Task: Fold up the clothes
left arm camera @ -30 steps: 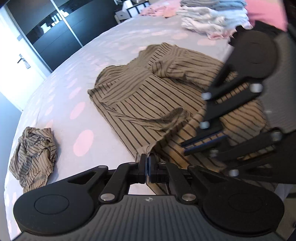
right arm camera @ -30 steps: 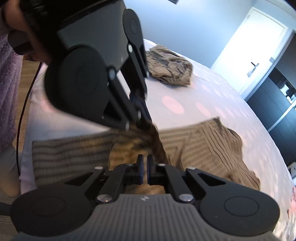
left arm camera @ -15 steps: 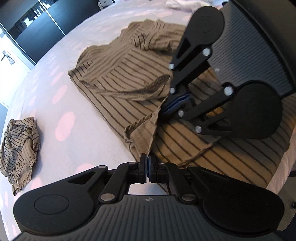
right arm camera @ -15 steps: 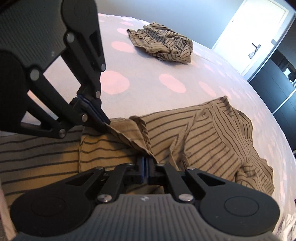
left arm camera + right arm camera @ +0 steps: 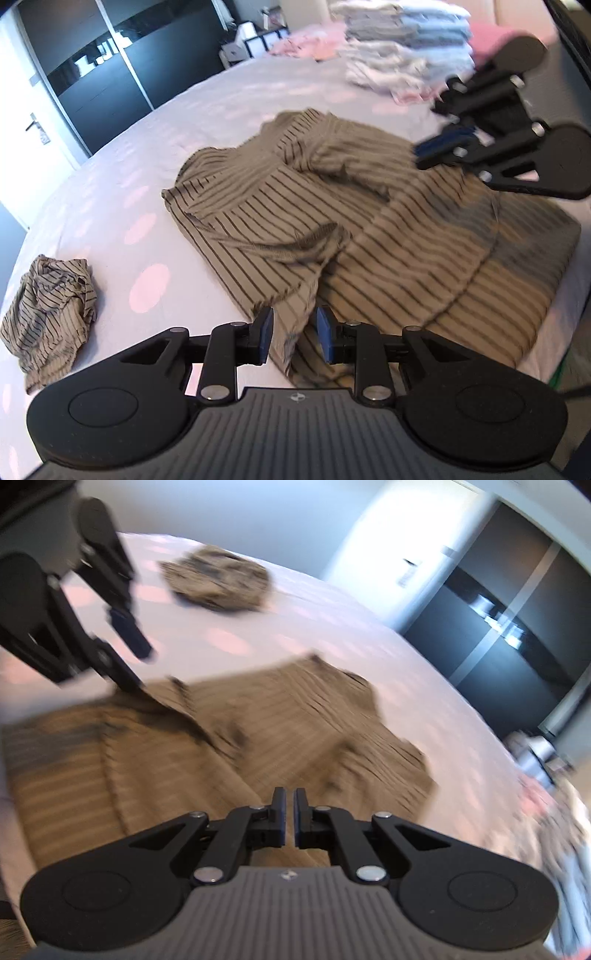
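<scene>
A brown striped shirt [image 5: 369, 229] lies spread on the bed, one side folded over its middle. My left gripper [image 5: 294, 334] is at the shirt's near hem. Its jaws are opening, and a fold of the hem stands loosely between the blue pads without being pressed. My right gripper [image 5: 439, 146] hovers over the shirt's far right part, in front of the clothes pile. In the blurred right wrist view my right gripper [image 5: 289, 818] is shut above the shirt [image 5: 258, 731] with nothing visibly held. My left gripper [image 5: 136, 664] is at the upper left there.
A crumpled striped garment [image 5: 51, 317] lies on the dotted sheet [image 5: 147, 184] to the left. A stack of folded clothes [image 5: 402, 55] and pink items sit at the far end. Dark wardrobe doors [image 5: 99, 77] and a white door stand beyond the bed.
My left gripper's jaws have parted and let go of the shirt's hem. My right gripper has pulled away from the folded edge toward the far right. The folded side now rests on the shirt.
</scene>
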`<action>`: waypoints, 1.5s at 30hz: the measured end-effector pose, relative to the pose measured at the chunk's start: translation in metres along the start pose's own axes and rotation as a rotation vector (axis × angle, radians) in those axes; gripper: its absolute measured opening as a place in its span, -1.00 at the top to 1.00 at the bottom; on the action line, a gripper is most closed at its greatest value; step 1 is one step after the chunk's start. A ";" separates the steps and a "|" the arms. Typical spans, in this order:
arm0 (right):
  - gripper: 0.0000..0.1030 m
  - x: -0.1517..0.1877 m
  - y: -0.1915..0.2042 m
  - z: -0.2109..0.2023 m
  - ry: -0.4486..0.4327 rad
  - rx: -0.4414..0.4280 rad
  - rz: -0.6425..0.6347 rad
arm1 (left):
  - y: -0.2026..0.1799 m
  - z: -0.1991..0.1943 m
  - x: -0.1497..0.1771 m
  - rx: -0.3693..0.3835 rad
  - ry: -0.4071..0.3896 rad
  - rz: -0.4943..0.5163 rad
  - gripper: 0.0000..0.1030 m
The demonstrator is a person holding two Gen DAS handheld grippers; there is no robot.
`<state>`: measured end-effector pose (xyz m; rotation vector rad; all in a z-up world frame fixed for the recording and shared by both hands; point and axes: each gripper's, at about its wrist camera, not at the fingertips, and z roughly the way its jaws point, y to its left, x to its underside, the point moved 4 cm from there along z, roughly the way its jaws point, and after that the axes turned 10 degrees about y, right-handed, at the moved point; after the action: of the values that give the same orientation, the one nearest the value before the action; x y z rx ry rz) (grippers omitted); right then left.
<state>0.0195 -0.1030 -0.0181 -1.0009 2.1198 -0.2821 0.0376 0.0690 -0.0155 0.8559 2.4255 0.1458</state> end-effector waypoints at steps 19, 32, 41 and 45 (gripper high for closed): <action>0.63 0.060 -0.021 0.044 0.268 -0.044 0.169 | -0.008 0.060 -0.016 0.031 0.155 -0.055 0.51; 0.26 0.046 -0.114 0.046 0.286 -0.258 0.432 | 0.073 0.041 -0.050 0.202 0.056 -0.329 0.09; -0.55 0.026 -0.193 0.114 0.285 -0.452 0.659 | 0.135 0.102 -0.080 0.273 0.091 -0.406 -0.02; -0.55 0.019 -0.205 0.139 0.295 -0.451 0.710 | 0.141 0.126 -0.092 0.278 0.097 -0.400 -0.02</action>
<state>0.2279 -0.2380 -0.0247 -0.3841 2.7226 0.4422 0.2416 0.1141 -0.0389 0.4653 2.6937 -0.3130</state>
